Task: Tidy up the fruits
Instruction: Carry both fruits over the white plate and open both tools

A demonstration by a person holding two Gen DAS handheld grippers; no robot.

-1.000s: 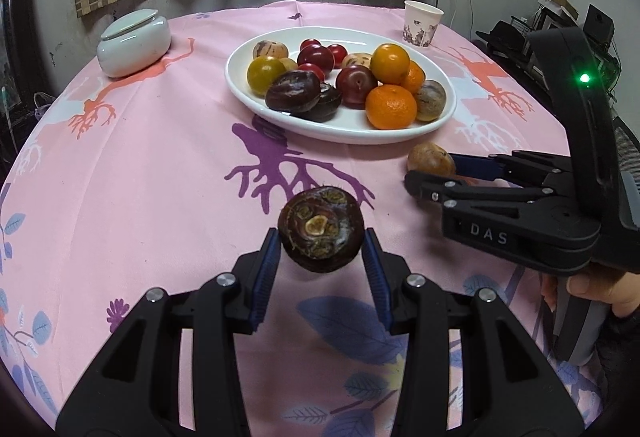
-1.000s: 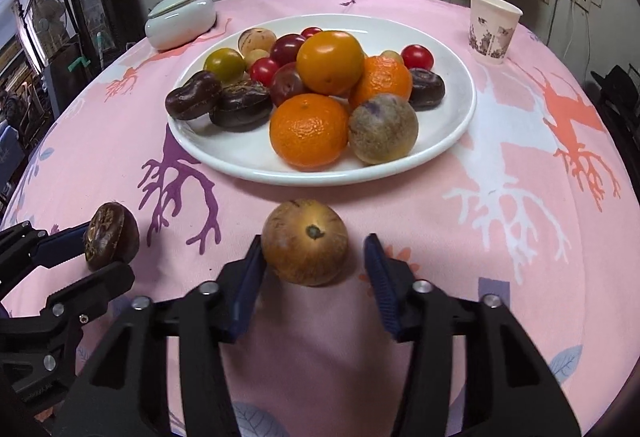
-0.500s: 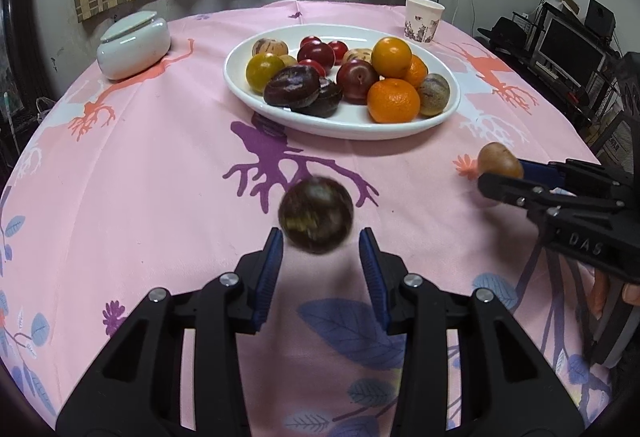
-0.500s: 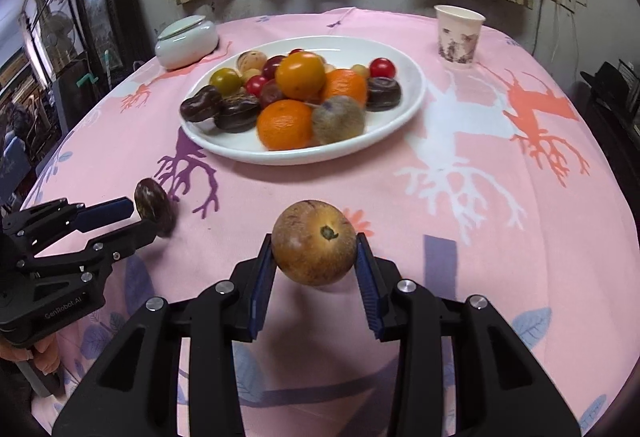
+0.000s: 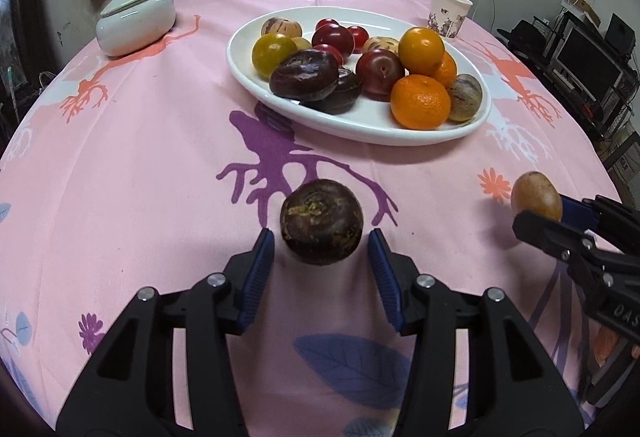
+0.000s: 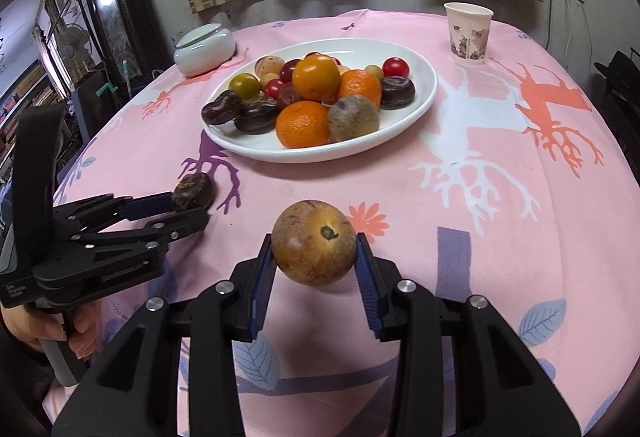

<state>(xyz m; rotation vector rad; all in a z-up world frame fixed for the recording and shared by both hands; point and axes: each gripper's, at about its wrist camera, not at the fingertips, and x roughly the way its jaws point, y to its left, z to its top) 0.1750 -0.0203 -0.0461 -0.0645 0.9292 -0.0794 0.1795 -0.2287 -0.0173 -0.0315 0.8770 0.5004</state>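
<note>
A dark brown round fruit rests on the pink tablecloth between the blue pads of my left gripper. Its jaws are opening, with a gap on each side of the fruit. My right gripper is shut on a tan speckled fruit and holds it just above the cloth. In the left wrist view that fruit shows at the far right. In the right wrist view the dark fruit lies at the left gripper's tips. The white oval plate beyond holds oranges, red plums and more dark fruits.
A white lidded jar stands at the back left and a paper cup at the back right. A hand grips the left tool's handle. The round table drops away on both sides, with shelves and screens to the right.
The left jaws have spread off the dark fruit, which now lies on the cloth. The right gripper closed on the tan fruit and drew it back from the plate.
</note>
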